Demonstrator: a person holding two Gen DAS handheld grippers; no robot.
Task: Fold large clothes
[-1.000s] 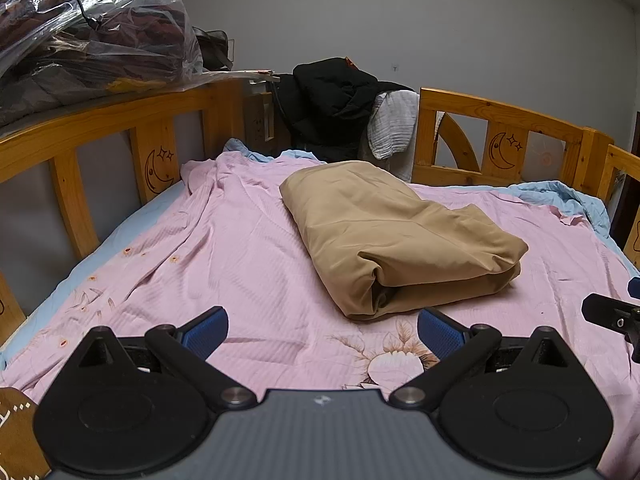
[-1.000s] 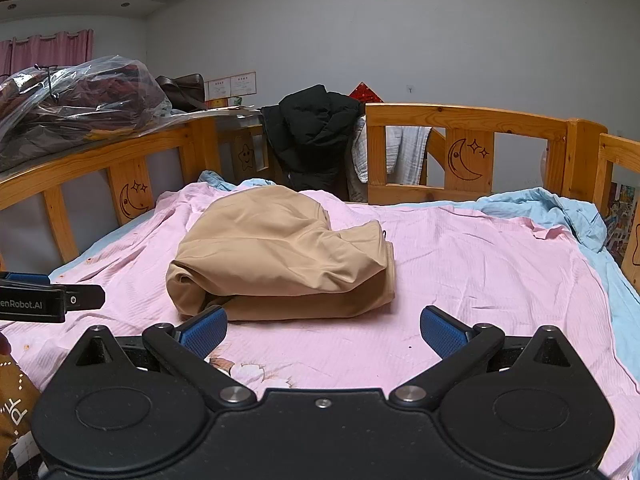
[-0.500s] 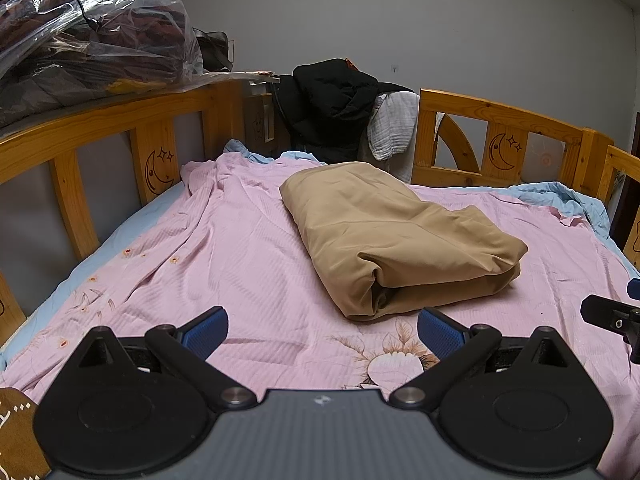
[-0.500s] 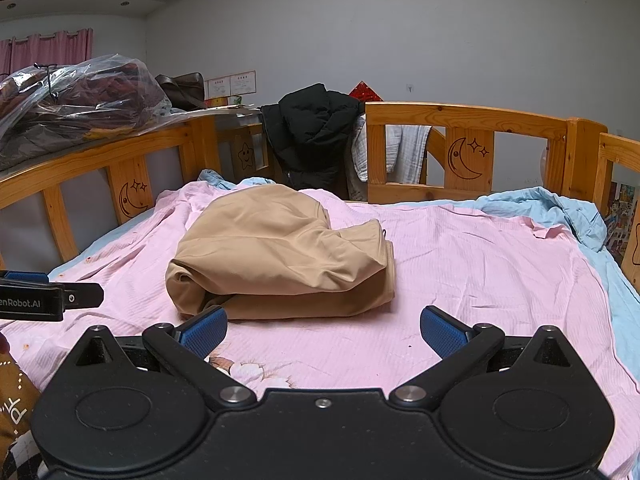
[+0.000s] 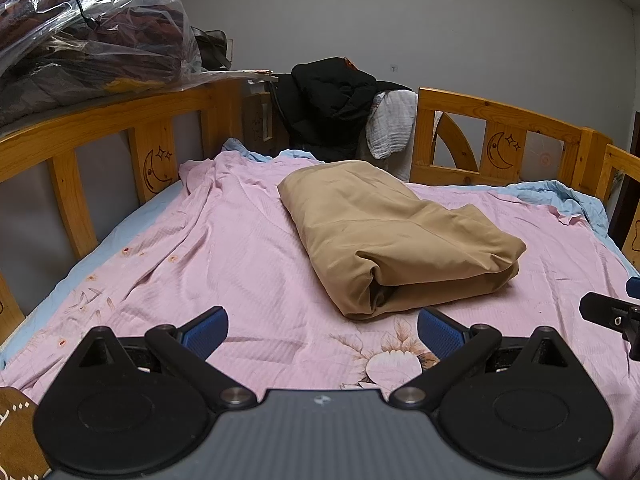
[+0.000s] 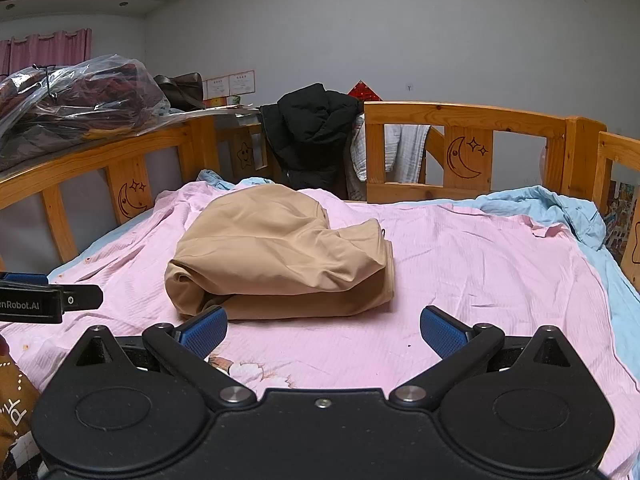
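Claws both gape empty: left claw (image 5: 322,330) and right claw (image 6: 323,330) hover short of the folded tan garment (image 5: 394,240). Its bulging near roll could spring apart if only the top layer is pinched, or drag the loose pink sheet (image 5: 224,248).

**Open bedding in front, rails on three sides**

Bare pink sheet (image 5: 240,248) is left open between the left claw (image 5: 322,330) and the folded tan garment (image 5: 392,240), and between the right claw (image 6: 323,330) and the same bundle. Wide free sheet is seen to the garment's right. Passage is closed off by the wooden bed rail (image 6: 464,120) and a black jacket (image 6: 312,132) draped at the far end
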